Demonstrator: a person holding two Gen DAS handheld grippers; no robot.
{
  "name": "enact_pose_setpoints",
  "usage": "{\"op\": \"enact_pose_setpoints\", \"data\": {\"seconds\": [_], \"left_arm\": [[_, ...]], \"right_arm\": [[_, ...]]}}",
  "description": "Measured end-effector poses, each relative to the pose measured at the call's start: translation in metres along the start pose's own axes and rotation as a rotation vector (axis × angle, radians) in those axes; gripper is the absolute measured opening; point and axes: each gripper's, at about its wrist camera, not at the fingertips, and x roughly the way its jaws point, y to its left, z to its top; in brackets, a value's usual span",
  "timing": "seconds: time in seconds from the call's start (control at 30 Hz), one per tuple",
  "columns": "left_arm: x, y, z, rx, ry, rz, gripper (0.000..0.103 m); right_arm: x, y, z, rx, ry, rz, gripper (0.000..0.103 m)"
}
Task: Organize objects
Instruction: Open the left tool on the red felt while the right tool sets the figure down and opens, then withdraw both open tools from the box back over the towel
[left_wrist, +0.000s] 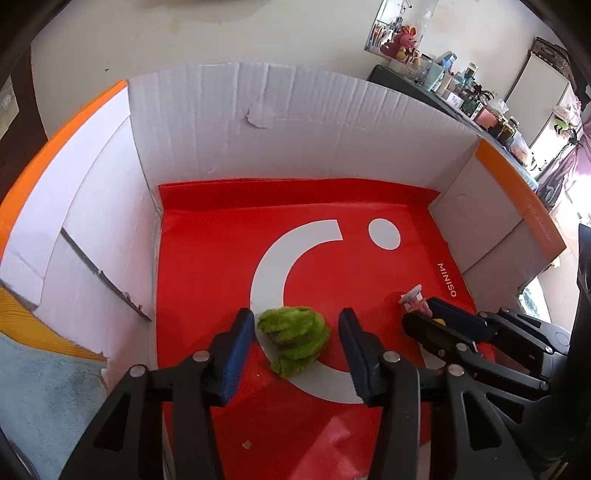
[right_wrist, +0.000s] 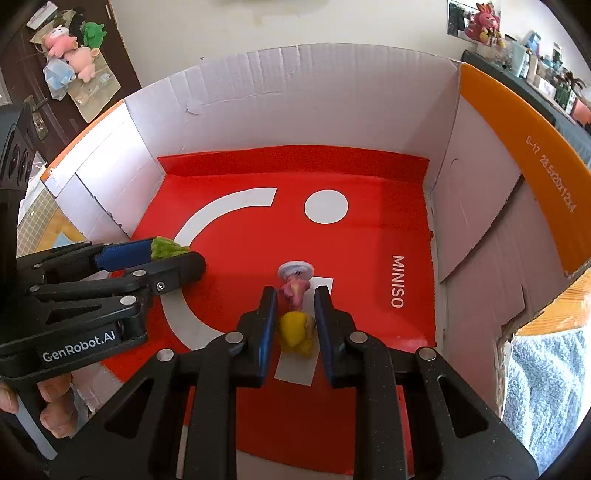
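Note:
A fuzzy green plush toy (left_wrist: 295, 338) lies on the red MINISO bag (left_wrist: 221, 251) lining the cardboard box floor. My left gripper (left_wrist: 297, 326) is open, its fingers on either side of the toy without touching it; it also shows in the right wrist view (right_wrist: 166, 258). A small figurine with a yellow head, pink body and white round base (right_wrist: 295, 314) lies on the bag. My right gripper (right_wrist: 294, 306) is open with its fingers close on both sides of the figurine; it shows in the left wrist view (left_wrist: 424, 314).
The white cardboard box walls (left_wrist: 258, 122) with orange flaps (right_wrist: 517, 122) enclose the bag on three sides. Plush toys (right_wrist: 74, 48) lie on a dark surface beyond the box. A cluttered shelf (left_wrist: 461, 92) stands at the back right. A blue towel (right_wrist: 546, 387) lies outside.

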Motion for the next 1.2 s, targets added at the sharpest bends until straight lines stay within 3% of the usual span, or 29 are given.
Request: {"op": "enact_pose_setpoints", "data": {"seconds": [0.33, 0.43, 0.53, 0.87, 0.97, 1.2], "left_arm": [[-0.012, -0.006, -0.002, 0.015, -0.026, 0.007, 0.051], [-0.022, -0.01, -0.003, 0.023, -0.048, 0.008, 0.051], [-0.034, -0.012, -0.004, 0.025, -0.076, 0.007, 0.056], [-0.07, -0.011, -0.013, 0.029, -0.155, 0.028, 0.059], [-0.079, -0.011, -0.02, 0.033, -0.184, 0.052, 0.071], [-0.093, -0.011, -0.034, 0.041, -0.216, 0.077, 0.073]], "right_arm": [[-0.005, 0.004, -0.002, -0.016, -0.013, -0.003, 0.022], [-0.007, 0.006, -0.004, -0.024, -0.021, -0.003, 0.029], [-0.011, 0.008, -0.005, -0.028, -0.034, -0.002, 0.054], [-0.023, 0.012, -0.009, -0.036, -0.076, 0.008, 0.055], [-0.031, 0.014, -0.012, -0.045, -0.097, 0.012, 0.068], [-0.049, 0.022, -0.018, -0.064, -0.148, 0.014, 0.069]]}}
